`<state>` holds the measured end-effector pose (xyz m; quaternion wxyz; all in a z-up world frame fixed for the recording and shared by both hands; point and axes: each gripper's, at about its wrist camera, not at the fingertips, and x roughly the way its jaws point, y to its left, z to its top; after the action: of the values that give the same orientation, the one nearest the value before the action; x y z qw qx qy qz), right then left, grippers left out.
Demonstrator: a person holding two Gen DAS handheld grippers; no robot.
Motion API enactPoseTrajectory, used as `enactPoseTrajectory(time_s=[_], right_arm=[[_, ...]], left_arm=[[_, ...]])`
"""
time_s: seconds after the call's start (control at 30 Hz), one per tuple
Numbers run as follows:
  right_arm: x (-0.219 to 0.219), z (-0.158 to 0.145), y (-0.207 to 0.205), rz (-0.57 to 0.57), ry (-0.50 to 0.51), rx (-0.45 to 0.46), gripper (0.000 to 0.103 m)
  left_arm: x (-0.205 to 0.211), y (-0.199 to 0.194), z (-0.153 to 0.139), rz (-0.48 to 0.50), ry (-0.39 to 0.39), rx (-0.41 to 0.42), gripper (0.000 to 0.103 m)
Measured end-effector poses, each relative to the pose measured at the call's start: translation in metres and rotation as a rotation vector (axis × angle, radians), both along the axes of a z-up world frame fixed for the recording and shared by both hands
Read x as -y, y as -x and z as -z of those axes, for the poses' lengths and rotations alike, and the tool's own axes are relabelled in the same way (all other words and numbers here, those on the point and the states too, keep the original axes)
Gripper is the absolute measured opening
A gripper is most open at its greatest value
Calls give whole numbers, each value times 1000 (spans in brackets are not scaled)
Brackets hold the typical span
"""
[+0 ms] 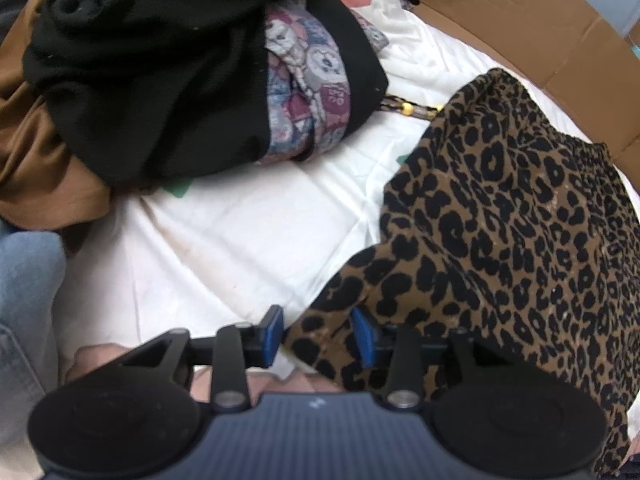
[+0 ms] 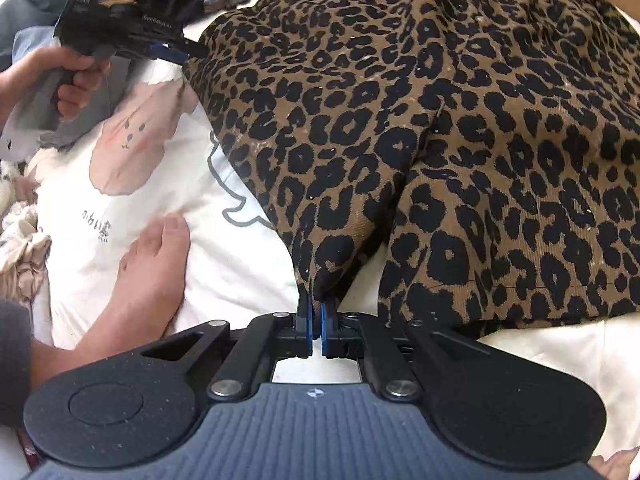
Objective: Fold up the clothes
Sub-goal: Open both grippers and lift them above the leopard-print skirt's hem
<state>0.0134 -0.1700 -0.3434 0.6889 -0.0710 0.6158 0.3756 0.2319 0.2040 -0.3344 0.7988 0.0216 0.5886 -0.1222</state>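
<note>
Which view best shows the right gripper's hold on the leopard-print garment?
The right wrist view: the right gripper is shut on a bunched edge of the leopard-print garment, seen close up. The left wrist view shows the same garment lying between the open left gripper pads, but not the right gripper.

The left tongs [image 1: 318, 338] stand apart, blue pads [image 1: 273, 334] showing, and a corner of the leopard-print garment [image 1: 512, 232] lies between them, close against the right pad. The garment spreads to the right over a white sheet [image 1: 240, 240]. Beyond, a black garment [image 1: 152, 72] is heaped with a patterned cloth [image 1: 308, 92] on brown fabric [image 1: 44, 160]. A cardboard box [image 1: 532, 12] runs along the far right
</note>
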Motion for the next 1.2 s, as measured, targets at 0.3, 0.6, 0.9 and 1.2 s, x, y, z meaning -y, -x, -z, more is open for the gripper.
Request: enactPoseTrajectory(time_s=[0.3,0.6,0.9,1.2], right_arm=[[22,-47,-26,51,-121,-19,18],[39,-52,-68,204,-118,132,43],[49,16,-68,186,116,126,42],[94,-47,-63,362,92,135,42]], left_arm=[[10,2,12,66,-56,17,43],[8,7,6,129,-57,-10,7],[0,18,-8,132,-57,-24,13],[-13,22,-46,97,-19,-23,17]])
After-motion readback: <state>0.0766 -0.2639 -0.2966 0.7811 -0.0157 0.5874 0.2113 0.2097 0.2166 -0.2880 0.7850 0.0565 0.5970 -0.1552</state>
